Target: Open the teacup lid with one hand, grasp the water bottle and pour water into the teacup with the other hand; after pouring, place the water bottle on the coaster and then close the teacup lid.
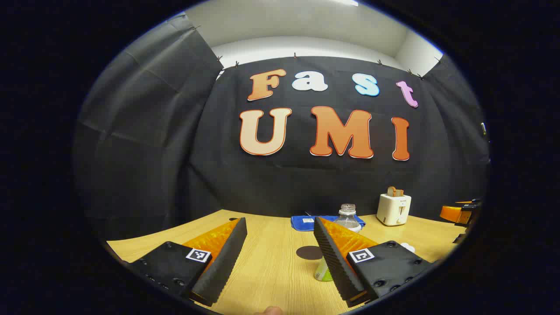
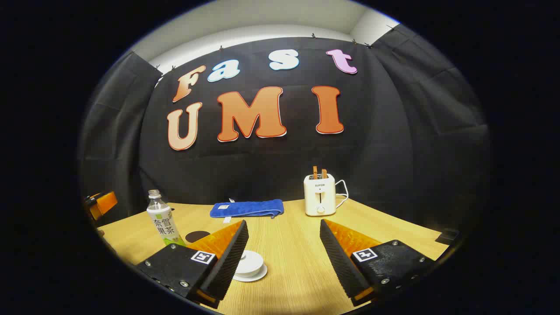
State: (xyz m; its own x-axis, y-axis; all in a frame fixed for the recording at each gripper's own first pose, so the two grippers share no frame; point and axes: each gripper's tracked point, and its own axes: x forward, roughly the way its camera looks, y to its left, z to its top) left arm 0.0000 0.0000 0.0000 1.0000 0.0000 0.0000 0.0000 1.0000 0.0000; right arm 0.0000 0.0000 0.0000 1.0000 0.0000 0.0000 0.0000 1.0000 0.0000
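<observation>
Left to right in the right gripper view: water bottle (image 2: pixel 162 218) stands upright on the counter (image 2: pixel 288 249), far left, cap off as far as I can tell. Clear plastic with a label wrap; likely light and a bit squashy, smooth surface, so could slip or buckle if squeezed hard. Best hold: mid-body on the label, below the shoulder, jaws square to the sides.

Dark round coaster (image 2: pixel 197 236) lies flat just right of the bottle's base, apart from it.

Teacup (image 2: pixel 249 265) next, white, on a saucer, lid on, partly behind the right hand-held gripper's (image 2: pixel 282 256) near finger. Looks ceramic: stiff, glossy, fragile, lid probably loose. Take the lid by its top knob, lift straight up. Knob detail too small to read.

Right hand-held gripper: fingers wide apart, nothing between them, above the counter, cup just left of its gap.

Blue cloth (image 2: pixel 247 208) and white toaster (image 2: pixel 320 194) farther back by the wall, not task items.

Left gripper view: left hand-held gripper (image 1: pixel 280 258) also spread wide, empty. Coaster (image 1: pixel 309 252) sits between its fingers farther off; bottle (image 1: pixel 348 217) mostly hidden behind the finger on the view's right side.

Judgement: nothing grasped yet, task at start.
</observation>
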